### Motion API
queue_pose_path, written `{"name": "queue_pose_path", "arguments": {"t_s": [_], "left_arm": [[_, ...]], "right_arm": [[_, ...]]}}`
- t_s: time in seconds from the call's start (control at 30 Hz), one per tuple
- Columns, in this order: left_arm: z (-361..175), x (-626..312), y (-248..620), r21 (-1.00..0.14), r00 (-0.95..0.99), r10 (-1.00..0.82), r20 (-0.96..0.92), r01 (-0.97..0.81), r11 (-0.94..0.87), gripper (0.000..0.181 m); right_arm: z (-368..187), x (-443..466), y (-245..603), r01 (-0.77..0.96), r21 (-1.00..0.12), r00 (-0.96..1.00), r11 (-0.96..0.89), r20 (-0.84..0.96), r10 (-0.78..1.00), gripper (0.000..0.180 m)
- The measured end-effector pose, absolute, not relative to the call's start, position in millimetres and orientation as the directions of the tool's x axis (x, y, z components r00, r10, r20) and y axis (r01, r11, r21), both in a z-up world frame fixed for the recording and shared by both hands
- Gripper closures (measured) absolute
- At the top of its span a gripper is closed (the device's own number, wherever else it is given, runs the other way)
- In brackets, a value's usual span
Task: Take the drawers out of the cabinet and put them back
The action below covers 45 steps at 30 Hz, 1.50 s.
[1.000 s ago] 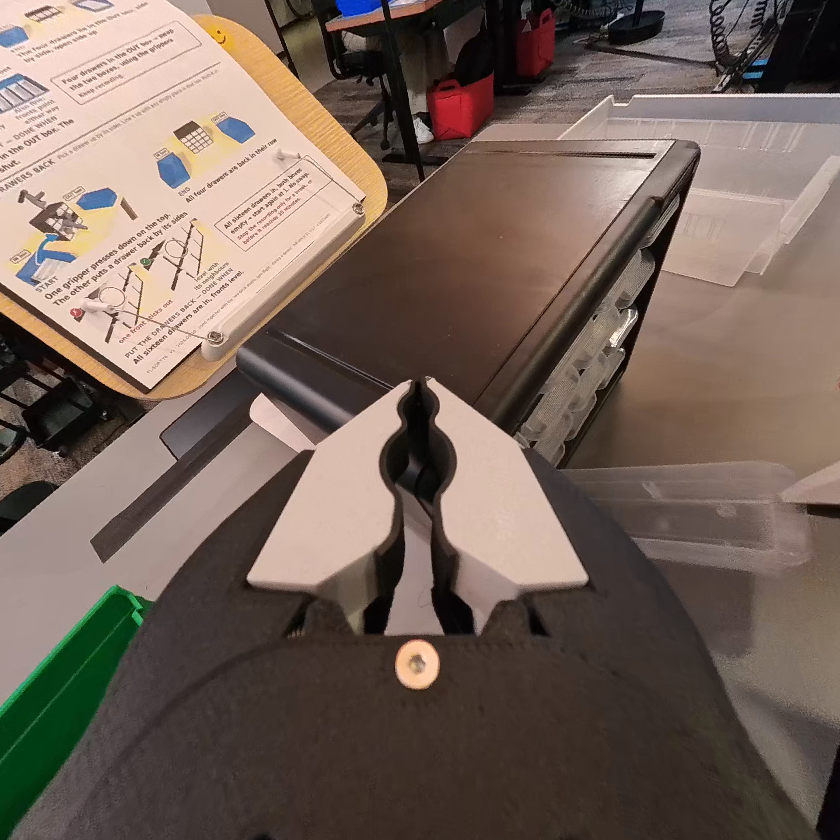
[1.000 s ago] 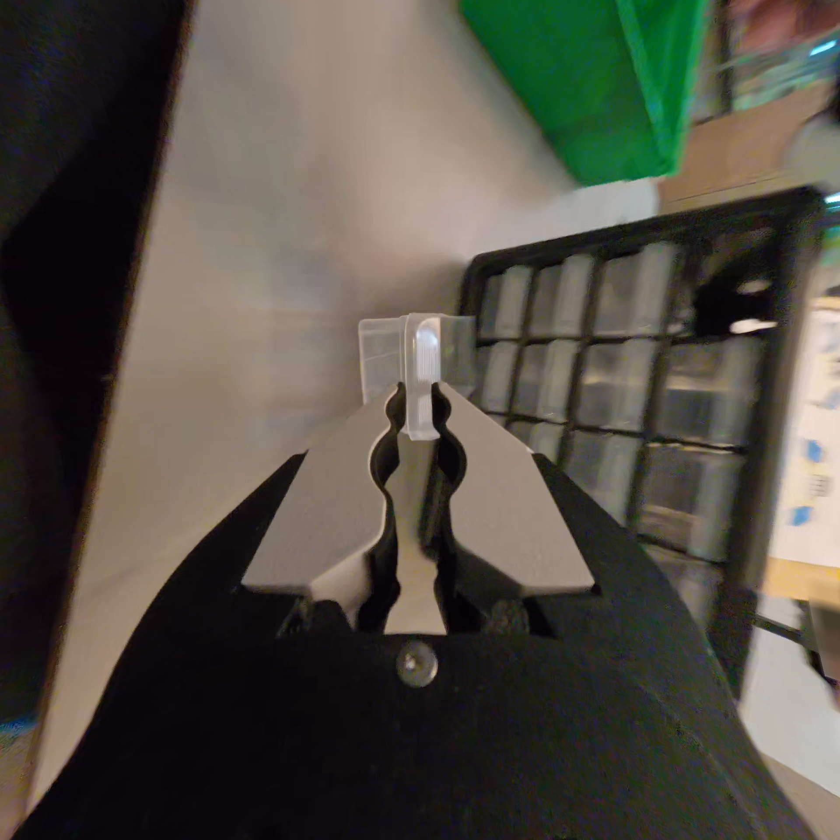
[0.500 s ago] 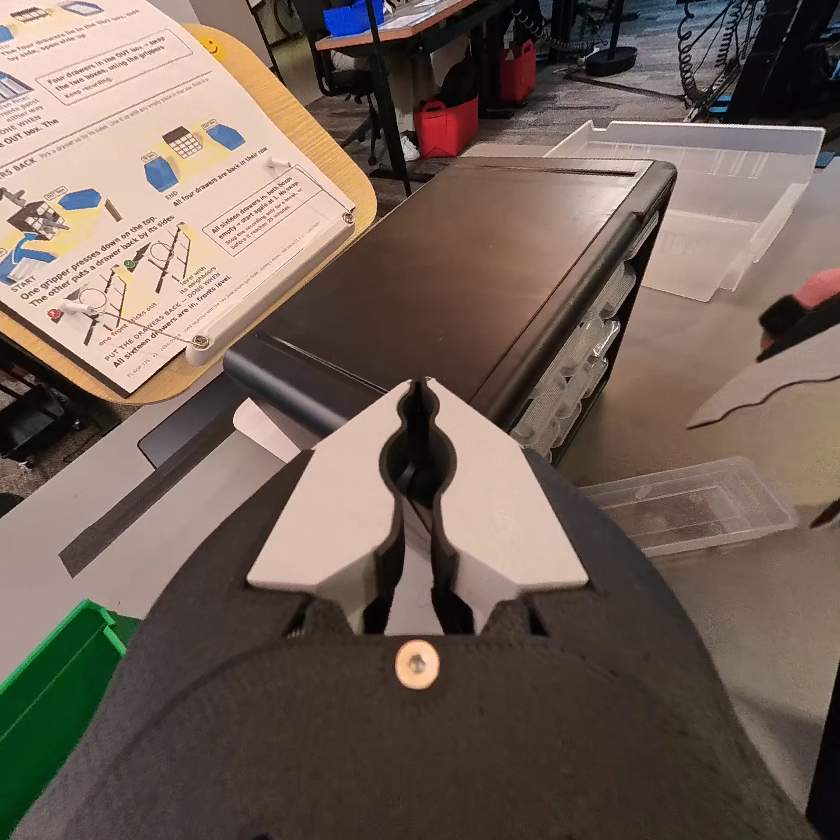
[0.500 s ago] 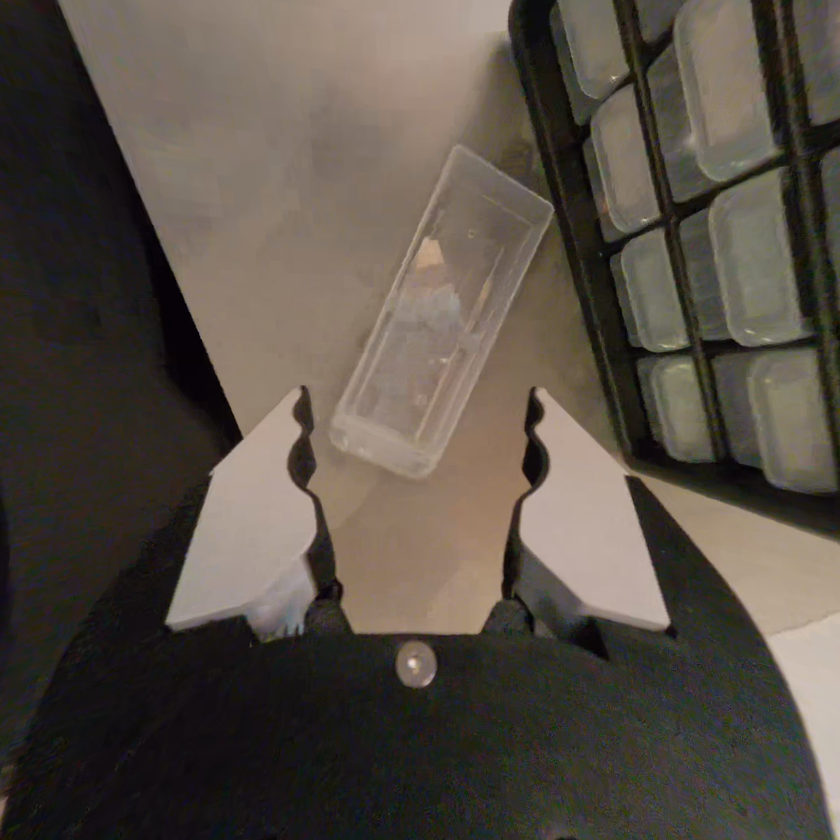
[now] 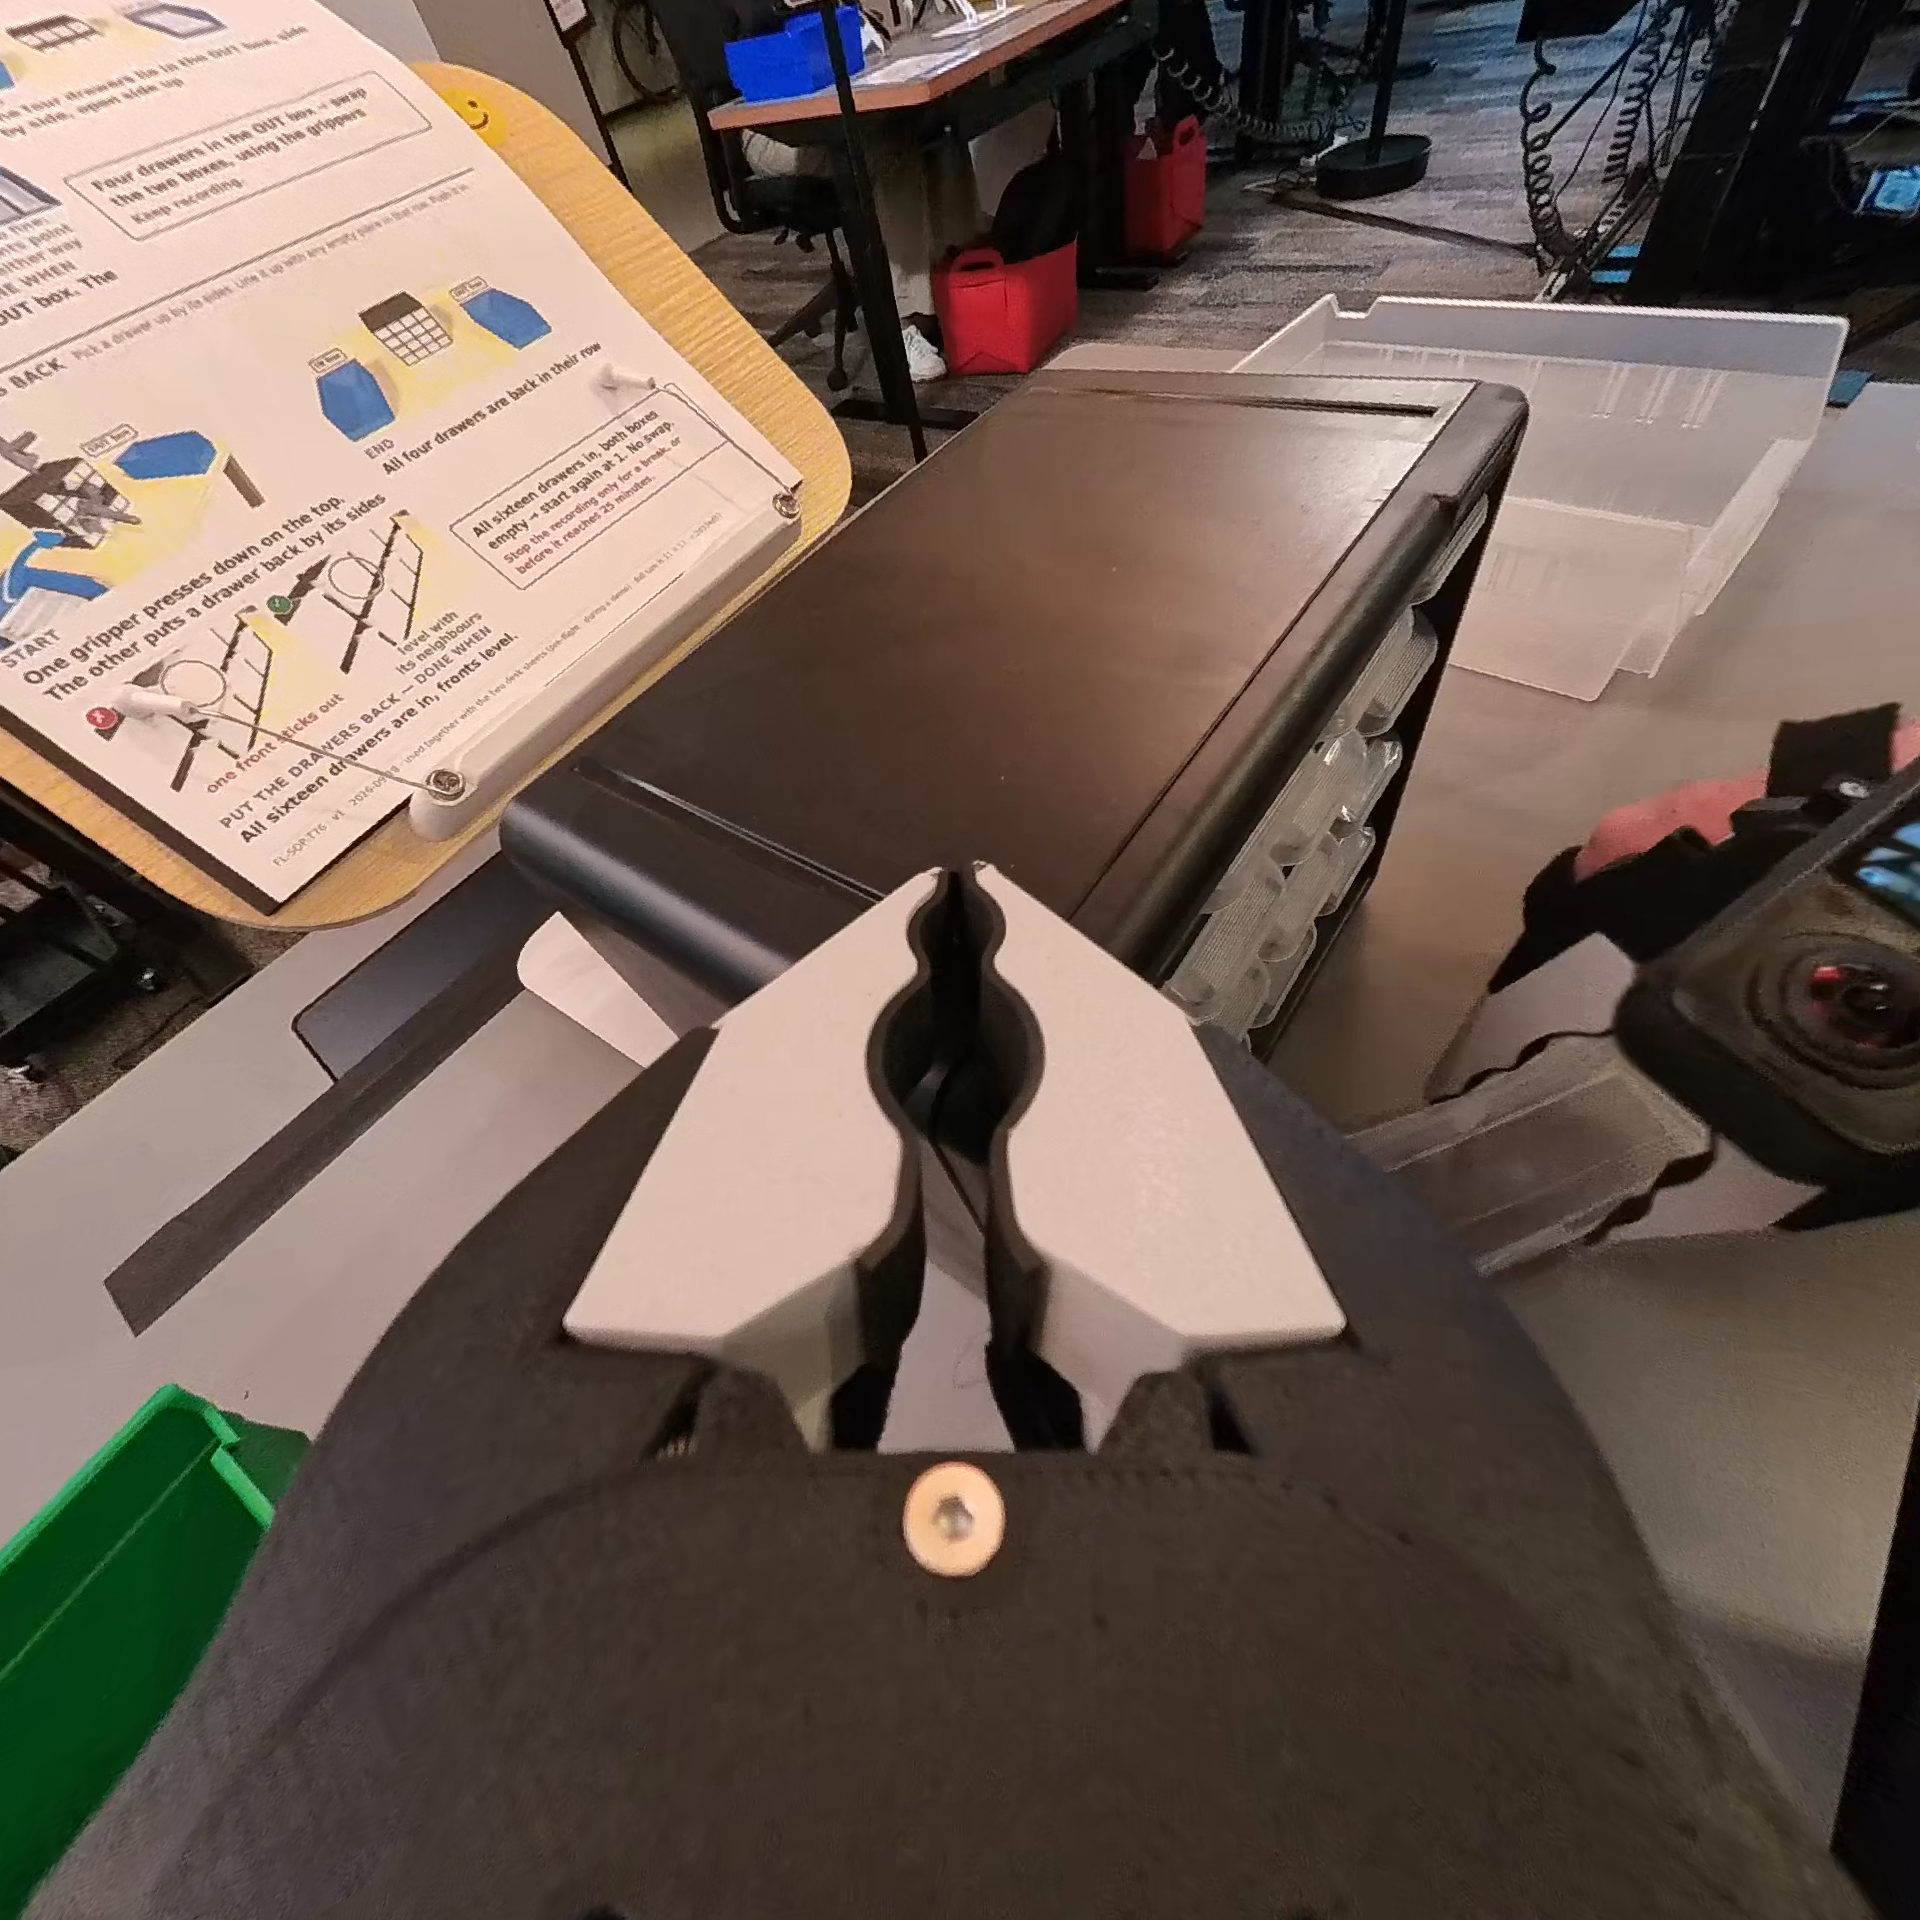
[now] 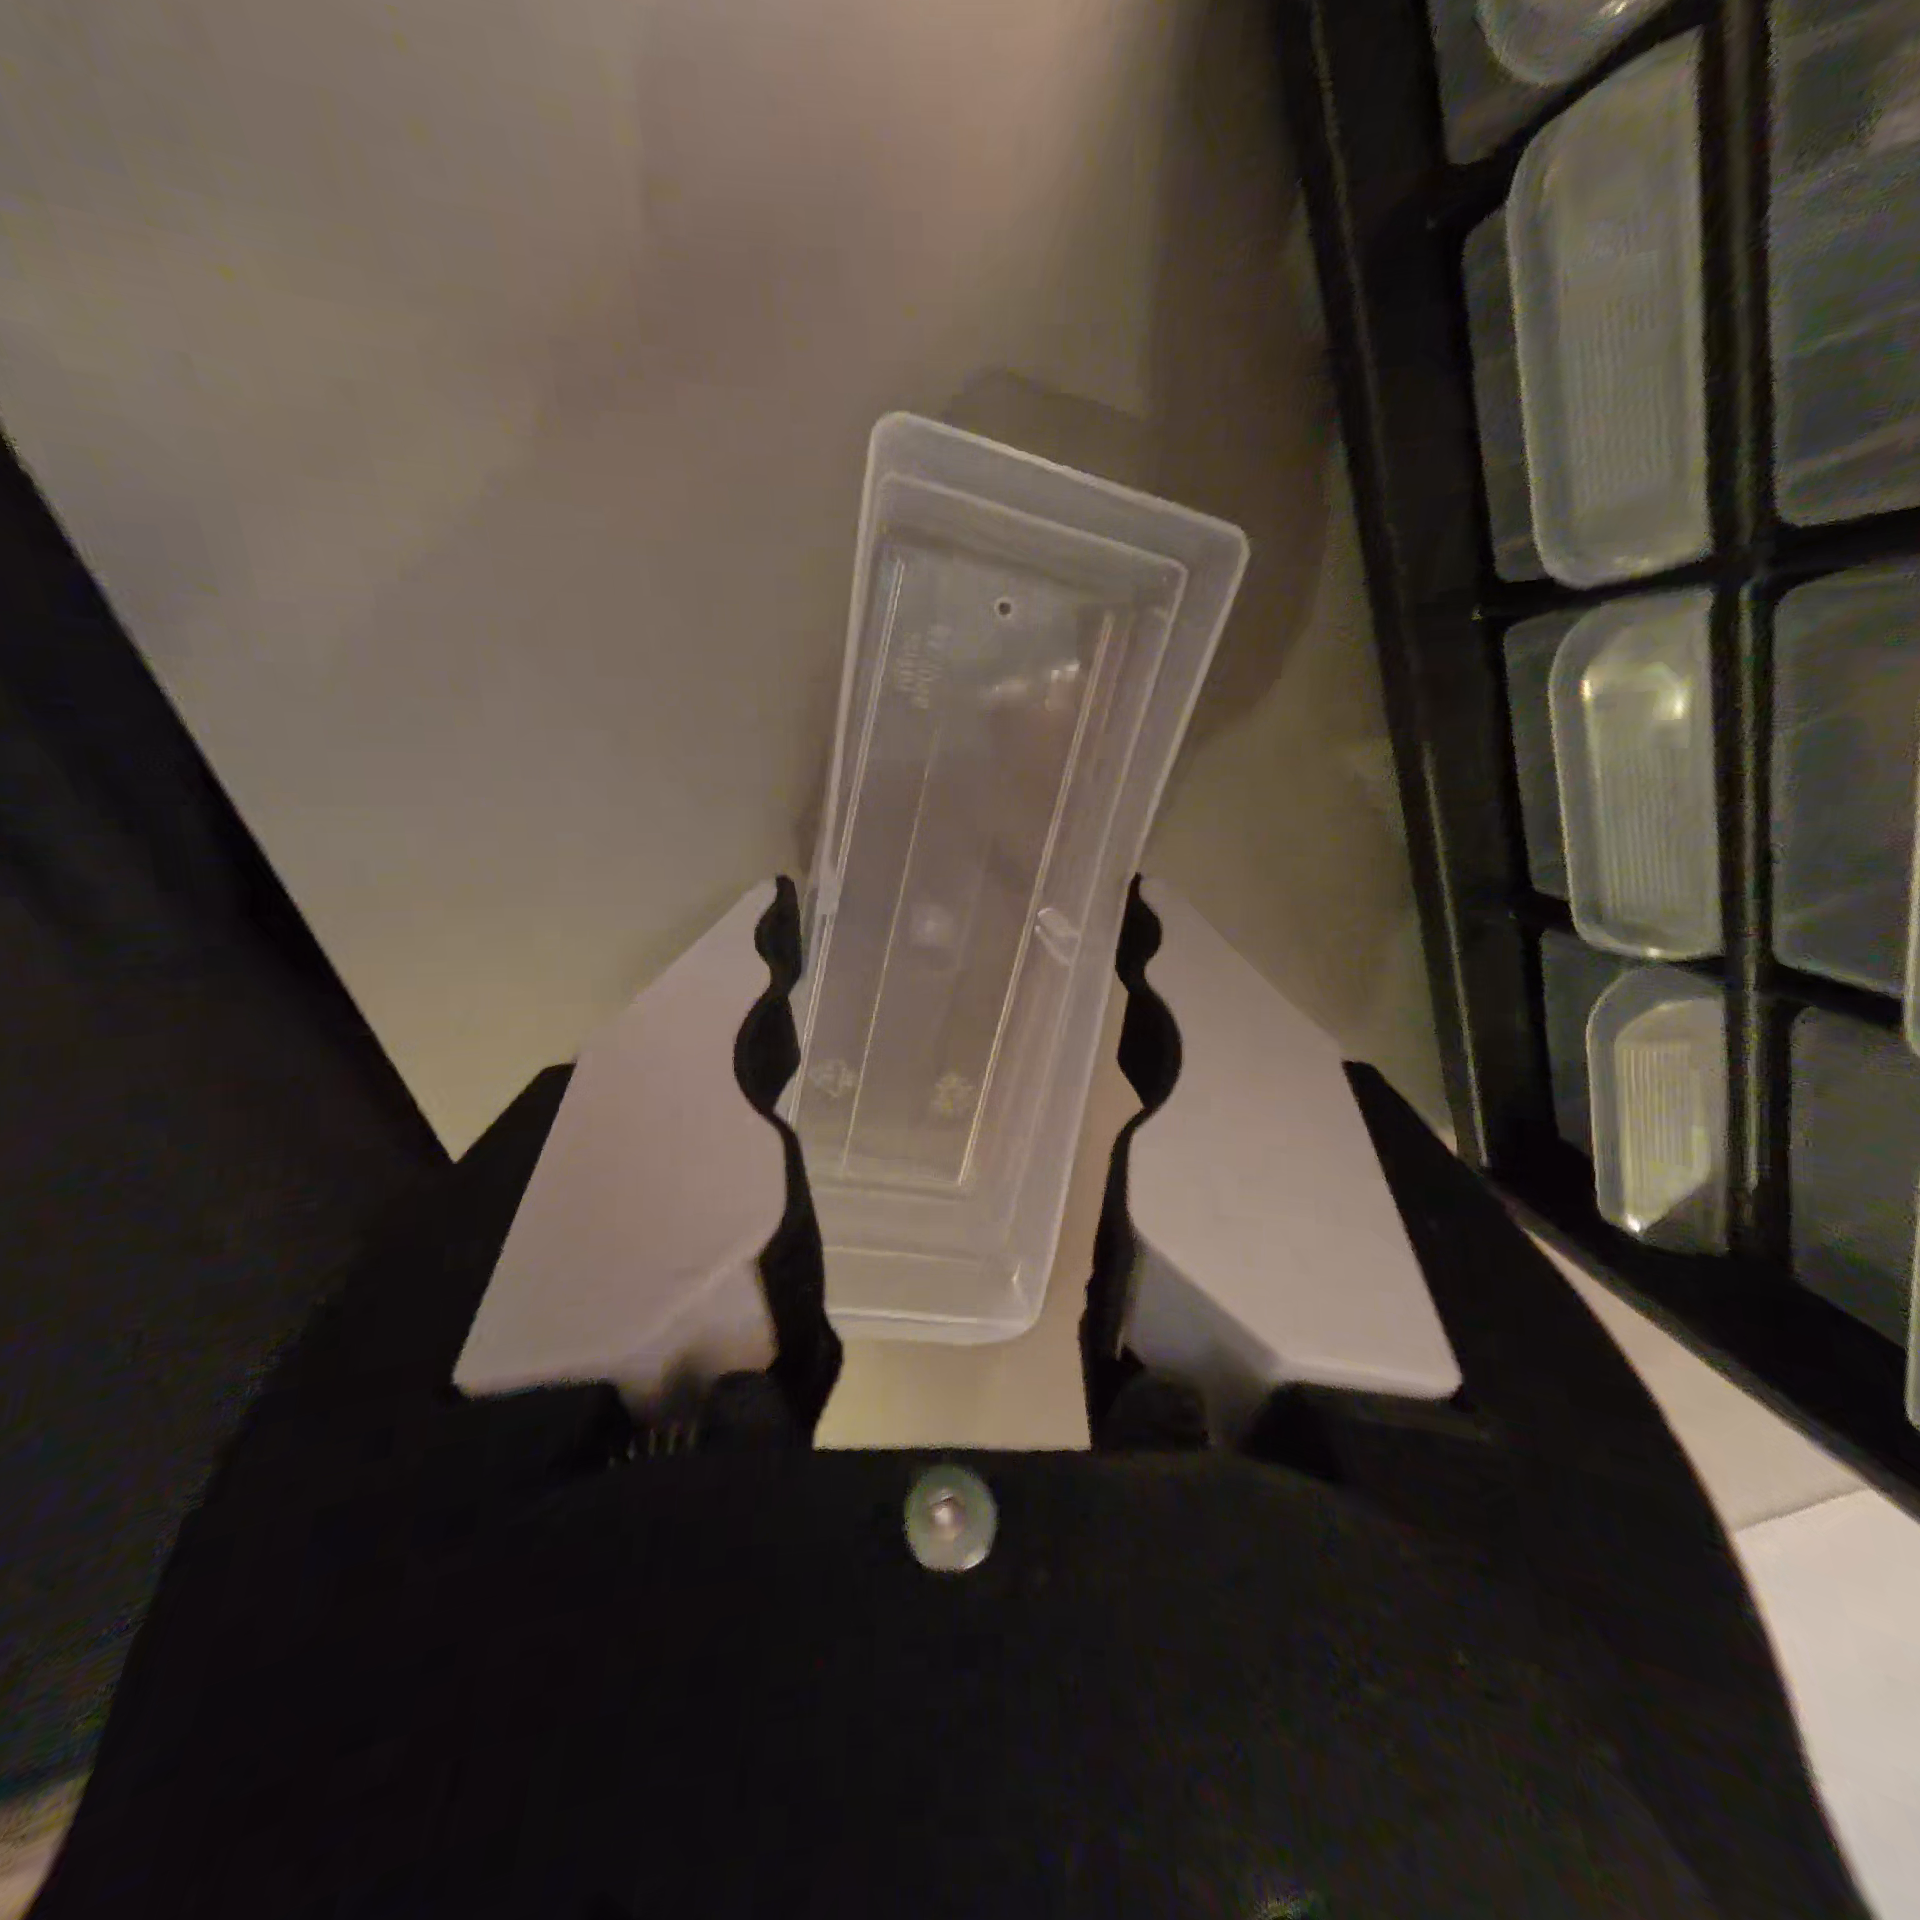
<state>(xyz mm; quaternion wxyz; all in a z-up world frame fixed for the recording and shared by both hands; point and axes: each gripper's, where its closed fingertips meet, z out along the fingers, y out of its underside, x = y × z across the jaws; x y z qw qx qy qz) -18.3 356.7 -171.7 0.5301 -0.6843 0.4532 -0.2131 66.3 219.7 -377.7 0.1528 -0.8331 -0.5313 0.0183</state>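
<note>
R gripper (image 6: 956,904) straddling loose drawer (image 6: 997,883), not clamped.

I see a clear, glossy plastic drawer (image 6: 977,935) between my right tool (image 6: 956,914)'s matt grey fingers (image 6: 665,1174). The cabinet (image 5: 1039,644) top looks like smooth, semi-gloss black plastic, the counter (image 5: 1610,1455) matt grey.

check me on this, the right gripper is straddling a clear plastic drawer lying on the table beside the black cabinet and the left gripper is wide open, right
Not quite: the left gripper is shut with nothing between its fingers, as the left wrist view shows. The right gripper does straddle the clear plastic drawer beside the black cabinet.
</note>
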Motion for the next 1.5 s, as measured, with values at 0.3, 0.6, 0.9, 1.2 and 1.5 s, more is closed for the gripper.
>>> {"name": "queue_pose_path", "arguments": {"t_s": [0.3,0.6,0.9,1.2,1.5], "left_arm": [[-172,-18,356,-0.926,0.495,-0.853,-0.166,-0.375,-0.038,0.181],[-172,-16,358,-0.92,0.505,-0.843,-0.185,-0.39,-0.031,0.181],[-172,-16,358,-0.922,0.504,-0.845,-0.179,-0.385,-0.034,0.181],[-172,-16,359,-0.924,0.507,-0.844,-0.176,-0.38,-0.036,0.181],[-172,-15,359,-0.927,0.509,-0.844,-0.167,-0.372,-0.041,0.181]], "right_arm": [[-278,171,203,0.879,-0.422,0.326,-0.224,0.187,0.927,0.123],[-212,394,303,0.914,-0.175,0.399,-0.367,0.564,0.723,0.122],[-305,469,373,0.925,0.095,0.279,-0.368,0.491,0.826,0.122],[-350,509,418,0.87,0.27,0.192,-0.413,0.586,0.787,0.074],[-228,458,393,0.848,-0.054,0.373,-0.528,0.768,0.52,0.125]]}}
